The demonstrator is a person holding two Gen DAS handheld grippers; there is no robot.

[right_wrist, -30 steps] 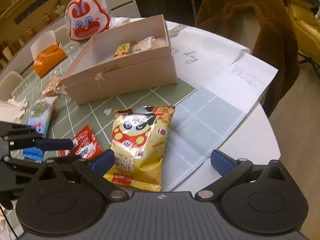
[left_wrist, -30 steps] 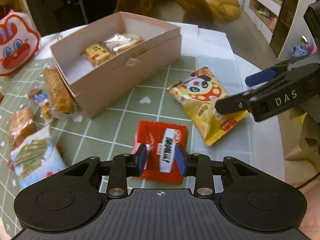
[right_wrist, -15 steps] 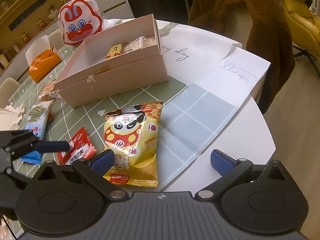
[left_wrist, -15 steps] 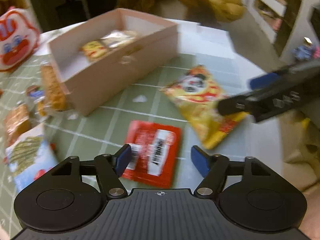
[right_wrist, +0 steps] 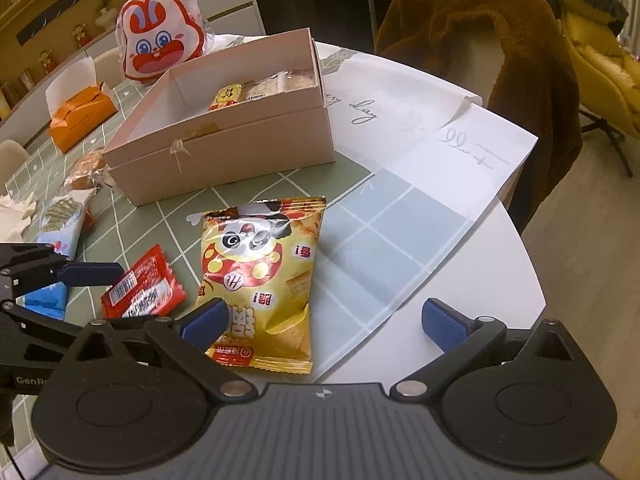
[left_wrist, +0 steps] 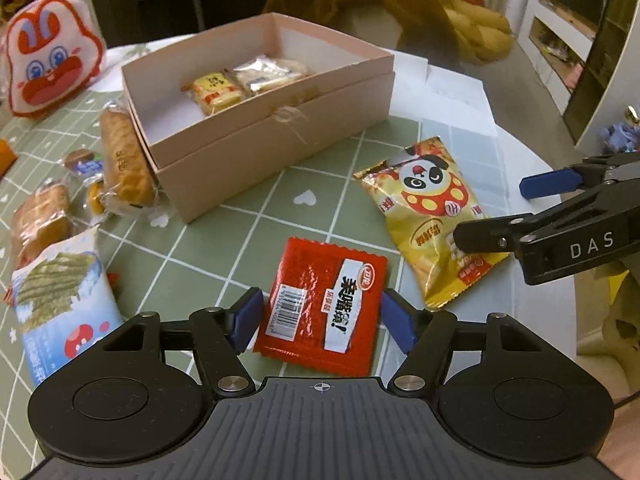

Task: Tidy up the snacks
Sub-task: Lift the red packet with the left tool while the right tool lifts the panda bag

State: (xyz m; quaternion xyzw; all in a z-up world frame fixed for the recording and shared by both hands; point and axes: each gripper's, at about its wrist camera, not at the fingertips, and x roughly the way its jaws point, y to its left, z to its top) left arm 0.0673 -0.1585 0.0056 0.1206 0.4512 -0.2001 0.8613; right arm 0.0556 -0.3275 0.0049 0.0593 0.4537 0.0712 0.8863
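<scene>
A red snack packet (left_wrist: 324,308) lies flat on the green grid tablecloth; it also shows in the right wrist view (right_wrist: 144,286). My left gripper (left_wrist: 320,320) is open, its blue pads on either side of the packet's near end. A yellow panda snack bag (left_wrist: 432,216) lies to the right; it also shows in the right wrist view (right_wrist: 260,276). My right gripper (right_wrist: 324,322) is open over the bag's near end. An open pink box (left_wrist: 276,152) holds two small wrapped snacks (left_wrist: 216,92) at the back.
Left of the box lie a long biscuit pack (left_wrist: 122,160), small candies (left_wrist: 80,160), a cake pack (left_wrist: 38,216) and a blue seaweed pack (left_wrist: 64,300). A red rabbit bag (left_wrist: 48,64) stands far left. White papers (right_wrist: 432,152) cover the table's right side near its edge.
My left gripper has opened and let go of the red packet, which now lies flat between the pads. The right gripper has stayed open and shifted slightly over the panda bag.
</scene>
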